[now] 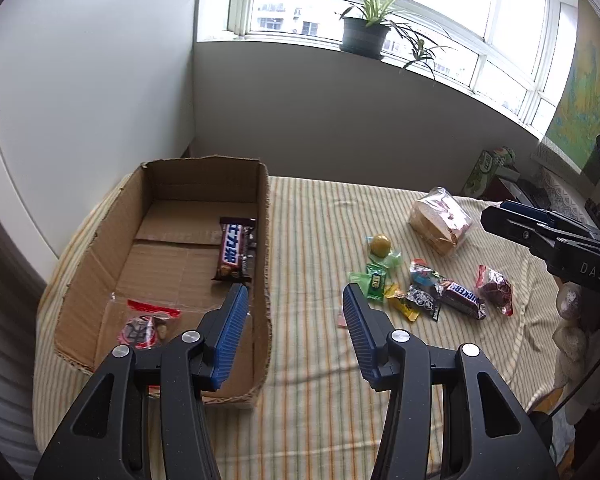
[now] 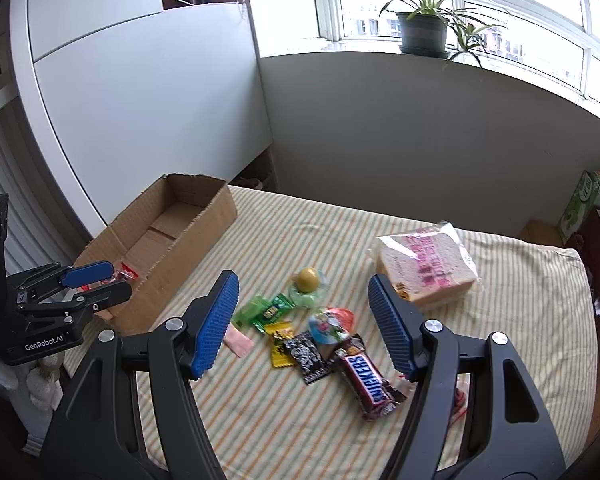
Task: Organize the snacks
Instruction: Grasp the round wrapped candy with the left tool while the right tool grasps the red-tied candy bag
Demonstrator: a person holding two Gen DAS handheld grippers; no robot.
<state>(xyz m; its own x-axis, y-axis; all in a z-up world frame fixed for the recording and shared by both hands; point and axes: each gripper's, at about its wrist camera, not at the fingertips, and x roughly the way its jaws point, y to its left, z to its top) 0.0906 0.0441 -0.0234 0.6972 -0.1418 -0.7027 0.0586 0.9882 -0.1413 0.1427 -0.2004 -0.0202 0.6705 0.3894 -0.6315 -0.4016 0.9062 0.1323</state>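
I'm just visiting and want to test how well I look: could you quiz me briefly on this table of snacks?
1. True or false: the cardboard box already holds a chocolate bar.
2. Which lies nearest the bagged bread: A the box, B the yellow ball-shaped sweet, C the potted plant?
3. Fill in: neither the left gripper nor the right gripper is holding ____.

Key: 1 true; 2 B; 3 anything, as both stand open and empty.

"SNICKERS" on chocolate bar [image 2: 370,378]
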